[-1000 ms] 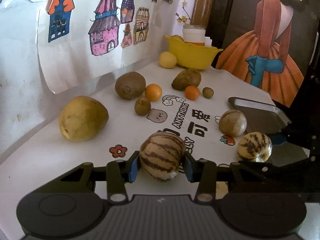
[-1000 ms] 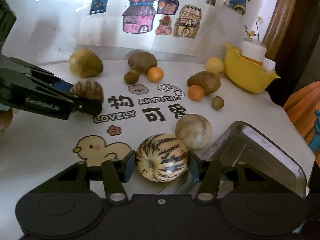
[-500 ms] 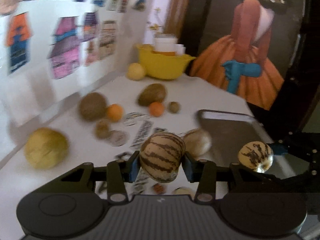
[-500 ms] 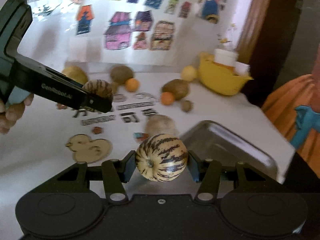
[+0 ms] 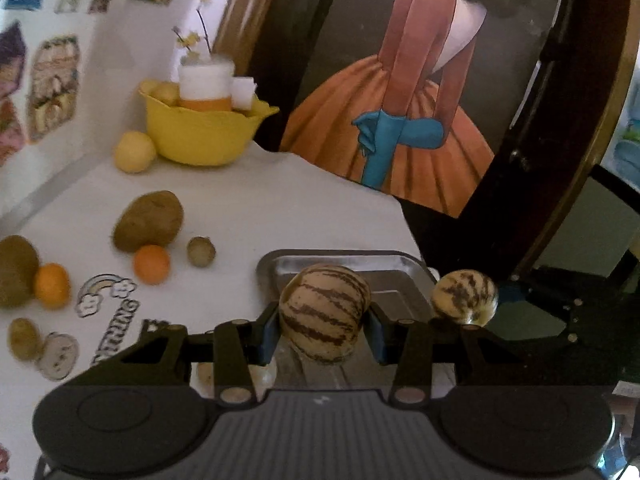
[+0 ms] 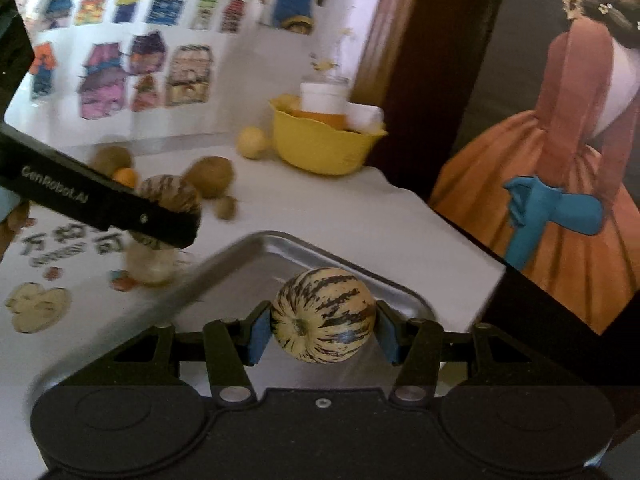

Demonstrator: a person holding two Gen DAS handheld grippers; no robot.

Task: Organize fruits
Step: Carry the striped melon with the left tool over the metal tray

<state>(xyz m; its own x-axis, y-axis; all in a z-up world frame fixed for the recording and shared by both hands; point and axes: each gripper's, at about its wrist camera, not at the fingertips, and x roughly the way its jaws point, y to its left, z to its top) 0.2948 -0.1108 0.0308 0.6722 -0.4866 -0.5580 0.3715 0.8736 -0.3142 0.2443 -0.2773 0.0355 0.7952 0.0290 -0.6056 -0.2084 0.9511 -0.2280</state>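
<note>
My left gripper (image 5: 323,330) is shut on a brown-striped melon (image 5: 324,316) and holds it above the near edge of the metal tray (image 5: 336,262). My right gripper (image 6: 323,330) is shut on a pale striped melon (image 6: 323,314), held above the tray (image 6: 280,252). That melon also shows in the left wrist view (image 5: 465,297), to the right over the tray's right side. The left gripper's melon shows in the right wrist view (image 6: 170,196), left of the tray, partly hidden by a finger.
On the white table lie a potato (image 5: 149,220), two oranges (image 5: 151,264), a small round fruit (image 5: 201,251), a kiwi (image 5: 15,270) and a yellow fruit (image 5: 134,151) beside a yellow bowl (image 5: 200,136). The table edge runs behind the tray. A pale melon (image 6: 152,266) lies left of the tray.
Both grippers lifted their melons off the table and swung right, to above the metal tray. The grips stayed shut.
</note>
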